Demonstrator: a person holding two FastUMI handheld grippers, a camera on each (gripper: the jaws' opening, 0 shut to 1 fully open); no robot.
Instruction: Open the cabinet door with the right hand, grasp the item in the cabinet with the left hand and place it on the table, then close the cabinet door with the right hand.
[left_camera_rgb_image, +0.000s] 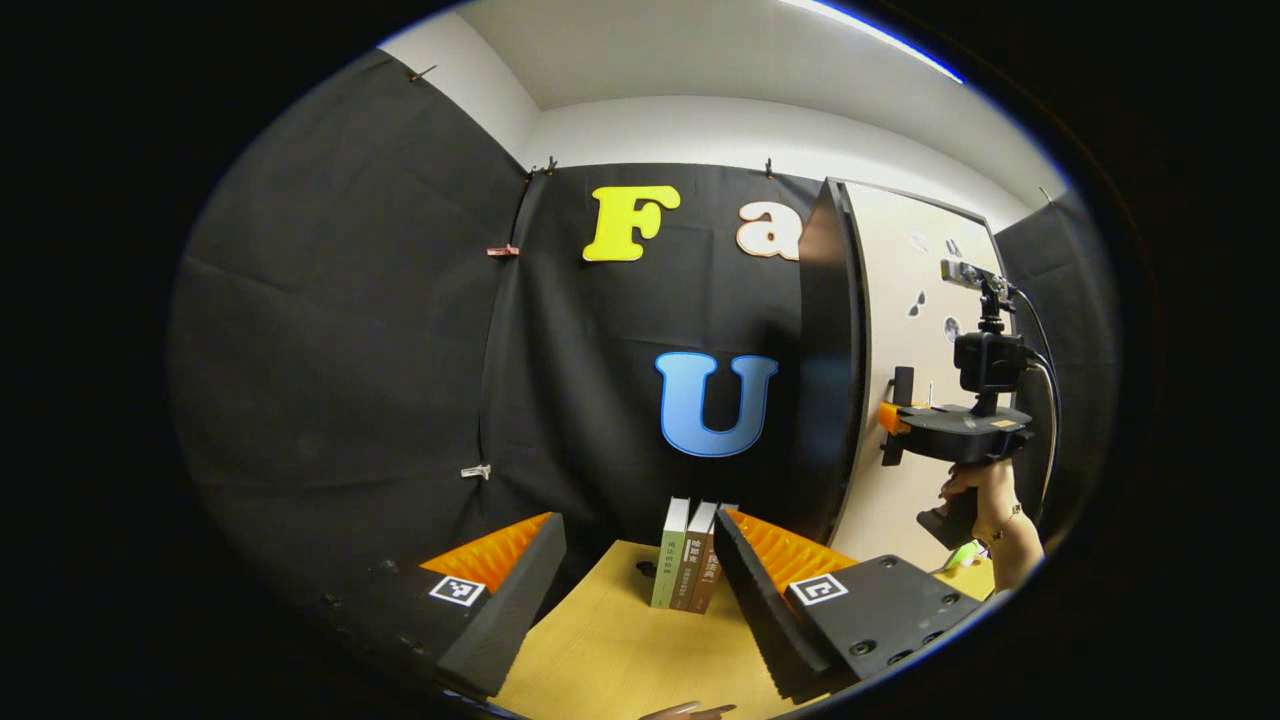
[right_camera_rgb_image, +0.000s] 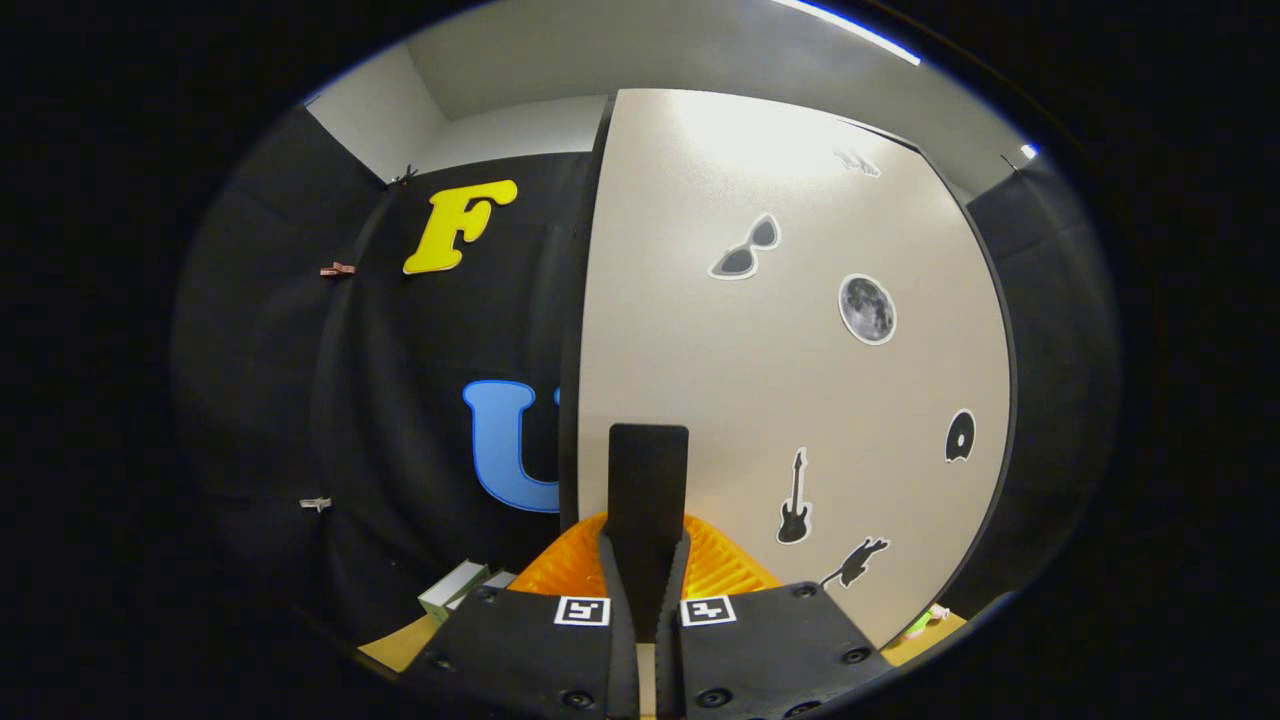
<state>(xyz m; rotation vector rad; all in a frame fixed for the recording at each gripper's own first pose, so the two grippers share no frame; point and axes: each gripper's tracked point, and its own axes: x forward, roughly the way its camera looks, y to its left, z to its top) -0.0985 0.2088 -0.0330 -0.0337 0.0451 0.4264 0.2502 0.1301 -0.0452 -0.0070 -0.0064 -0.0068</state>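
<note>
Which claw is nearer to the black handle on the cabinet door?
The right. The right claw is closed around the door handle. The left claw is open, apart from the cabinet door, facing the books on the table.

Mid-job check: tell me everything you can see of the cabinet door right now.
The cabinet door is a tall, flat panel with a pale, matte face and a dark edge, dotted with small stickers: sunglasses, a moon, a guitar, a cat, a disc. It appears closed or nearly so. A flat black handle stands upright near its left edge, and the right gripper is shut on it. In the left gripper view the door stands right of the books.
</note>
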